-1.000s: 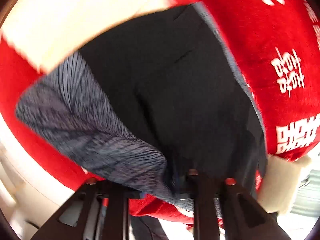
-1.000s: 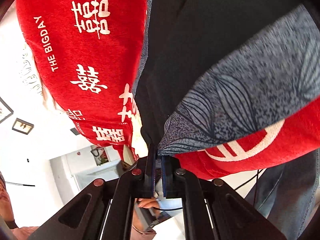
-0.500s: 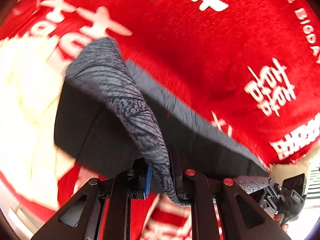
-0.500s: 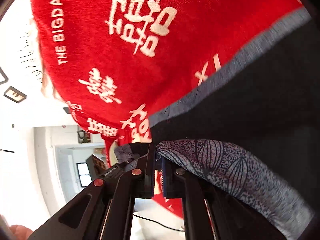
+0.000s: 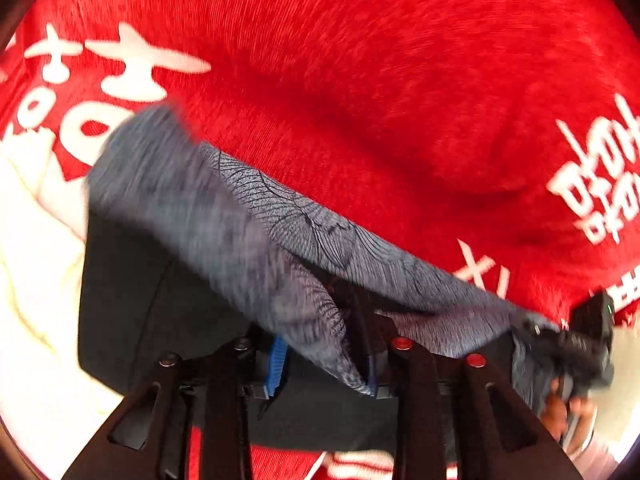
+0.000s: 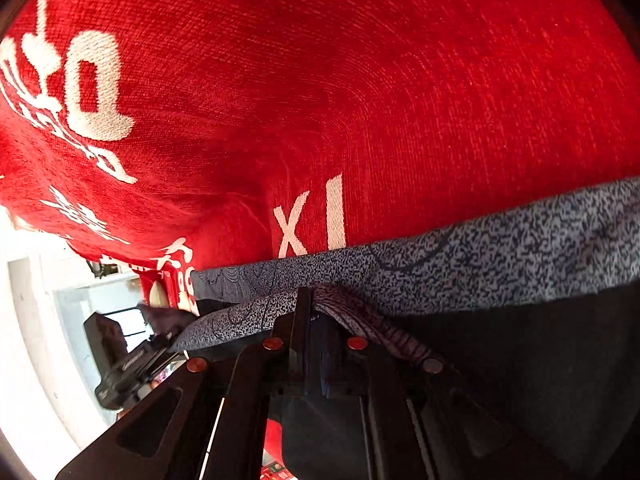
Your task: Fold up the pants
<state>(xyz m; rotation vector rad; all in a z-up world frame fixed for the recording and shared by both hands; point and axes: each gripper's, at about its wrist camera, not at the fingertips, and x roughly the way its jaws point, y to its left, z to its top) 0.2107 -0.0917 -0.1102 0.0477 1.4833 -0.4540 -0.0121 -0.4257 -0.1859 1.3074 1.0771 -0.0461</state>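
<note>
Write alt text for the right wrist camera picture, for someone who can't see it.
The right gripper is shut on the patterned grey edge of the pants, holding it low over a red blanket with white characters. The pants' dark inner side fills the lower right, and the left gripper, at far left, grips the same edge.

We see the left gripper [image 5: 320, 354] as two matte black fingers with triangular cut-outs, a blue ribbed pad on the inner face of one, and screws along the tops — dark ones left of that pad, bright red ones right of it. The right gripper [image 6: 316, 332] is likewise black — coppery-red screws dot its fingers, and a thin pale line runs beside one cut-out.
</note>
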